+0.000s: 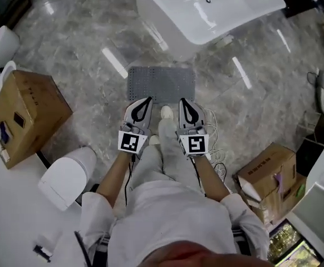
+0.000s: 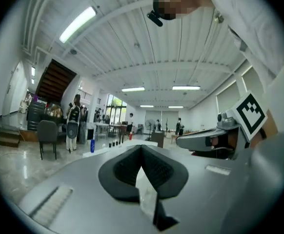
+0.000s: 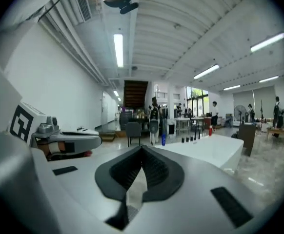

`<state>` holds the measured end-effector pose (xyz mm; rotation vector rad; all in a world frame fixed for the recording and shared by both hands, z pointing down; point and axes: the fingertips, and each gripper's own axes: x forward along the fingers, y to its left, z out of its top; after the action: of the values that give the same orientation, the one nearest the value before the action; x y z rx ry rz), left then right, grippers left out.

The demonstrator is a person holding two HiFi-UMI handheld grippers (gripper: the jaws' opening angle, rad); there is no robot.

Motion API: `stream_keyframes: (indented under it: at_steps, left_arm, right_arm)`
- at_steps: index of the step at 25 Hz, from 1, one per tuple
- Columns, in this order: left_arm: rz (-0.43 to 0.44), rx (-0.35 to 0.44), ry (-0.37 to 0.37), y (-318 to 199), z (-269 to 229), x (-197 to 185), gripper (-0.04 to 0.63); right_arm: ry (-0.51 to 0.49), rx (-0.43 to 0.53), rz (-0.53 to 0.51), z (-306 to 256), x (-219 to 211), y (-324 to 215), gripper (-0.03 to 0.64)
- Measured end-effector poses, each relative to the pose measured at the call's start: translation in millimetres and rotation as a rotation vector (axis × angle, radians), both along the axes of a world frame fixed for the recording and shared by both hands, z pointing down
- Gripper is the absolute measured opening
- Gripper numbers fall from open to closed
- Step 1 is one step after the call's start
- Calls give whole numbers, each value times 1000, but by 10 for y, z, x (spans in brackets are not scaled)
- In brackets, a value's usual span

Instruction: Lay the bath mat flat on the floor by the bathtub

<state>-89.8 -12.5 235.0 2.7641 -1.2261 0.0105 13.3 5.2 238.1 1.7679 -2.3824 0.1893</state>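
bath mat [image 1: 162,84] in the head view lies flat on the floor just beside the bathtub [image 1: 206,10], so i judge the laying finished; the next move calls only for stepping away. print on the cardboard box [image 1: 268,171] is unreadable. left gripper view: the left gripper [image 2: 142,150] has its jaws pressed together, empty. right gripper view: the right gripper [image 3: 142,152] likewise, pinching nothing.

Grey bath mat [image 1: 162,84] flat beside white bathtub [image 1: 217,15]
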Motion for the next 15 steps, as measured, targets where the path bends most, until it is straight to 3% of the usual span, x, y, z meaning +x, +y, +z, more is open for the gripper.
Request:
stream_keyframes:
  at_steps: [2, 7, 10, 15]
  left_arm:
    - [-1, 77, 45, 158, -650, -44, -5]
    - [-12, 218, 57, 598, -1784, -96, -5]
    - [-45, 271, 71, 855, -2216, -106, -5]
    - [-111, 213, 24, 1288, -2363, -247, -5]
  right_arm:
    - [8, 107, -3, -719, -80, 145, 3]
    - [36, 332, 2, -2116, -188, 597, 3]
    - [79, 332, 30, -2484, -146, 866, 0]
    - [18, 256, 19, -2397, -40, 1198, 0]
